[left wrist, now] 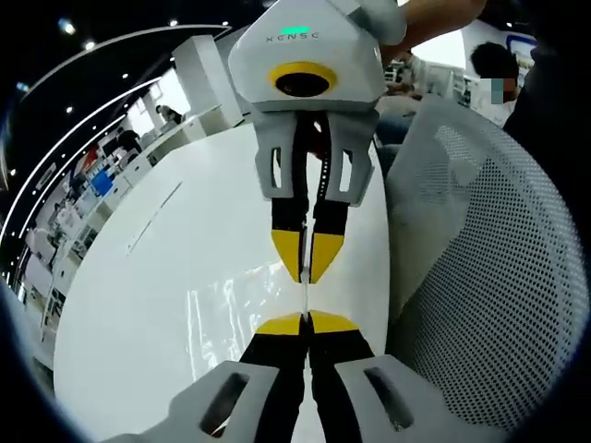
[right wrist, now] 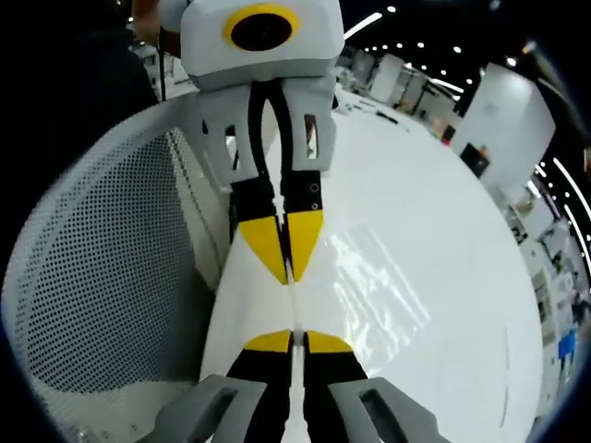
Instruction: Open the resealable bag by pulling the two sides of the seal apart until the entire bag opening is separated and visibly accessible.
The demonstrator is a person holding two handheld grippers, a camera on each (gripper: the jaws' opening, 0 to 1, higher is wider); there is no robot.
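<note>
White tabletop point(left wrist: 166, 277) lies beneath as we pinch the clear resealable bag point(left wrist: 304, 293) edge-on between us: left gripper point(left wrist: 305, 323) and right gripper point(right wrist: 293, 341) clamped on opposite seal lips, ready to pull apart.

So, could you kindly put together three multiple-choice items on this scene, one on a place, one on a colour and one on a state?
1. Where does the white perforated mesh basket lie in the left gripper view?
A. right of the grippers
B. left of them
C. behind the camera

2. What colour are the gripper fingertips?
A. red
B. yellow
C. green

3. How do the left gripper and right gripper stand?
A. both wide open
B. one open
C. both shut on the clear resealable bag

Answers: 1 A, the mesh fills the right side; 2 B, yellow pads show on black fingers; 3 C, both pinch the bag's thin edge above the glossy white table.
</note>
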